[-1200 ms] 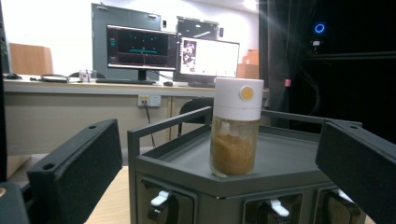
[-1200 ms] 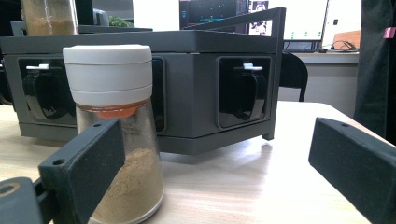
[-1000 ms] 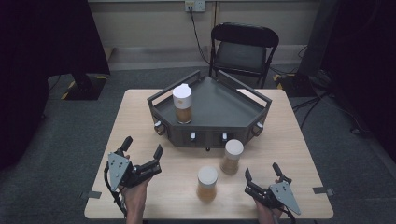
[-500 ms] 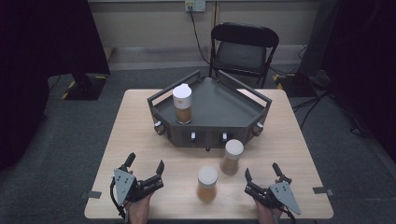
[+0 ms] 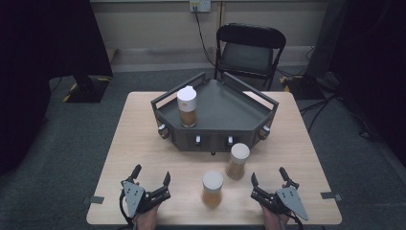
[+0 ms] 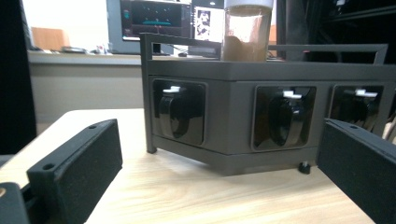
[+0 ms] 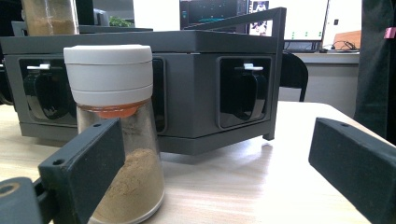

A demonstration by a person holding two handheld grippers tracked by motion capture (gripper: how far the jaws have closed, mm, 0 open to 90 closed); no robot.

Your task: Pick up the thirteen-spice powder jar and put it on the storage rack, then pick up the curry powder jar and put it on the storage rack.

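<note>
Since the earlier frames, the left gripper [image 5: 152,184] had been drawn back toward the near edge of the table [image 5: 143,129], while the right gripper [image 5: 269,182] was found in the same place. From the high view, both grippers were seen resting low at the near edge with their jaws spread apart and nothing held between them. Two spice jars had been left standing on the table between them: the near jar [image 5: 212,189] about midway, and the far jar [image 5: 237,161] just in front of the dark rack [image 5: 225,103], apart from each other. A third jar [image 5: 187,106] was seen upright on the rack's top tray, at its left side, presumably already placed there. In the left gripper view, the open jaws were pointed at the rack's front wall [image 6: 233,116] and its recessed holders, with the tray jar [image 6: 246,30] rising above; no jar lay between the jaws. In the right gripper view, a jar [image 7: 116,130] with a white cap stood ahead of the left jaw, untouched, so this gripper was judged better placed for the next pick-up.
</note>
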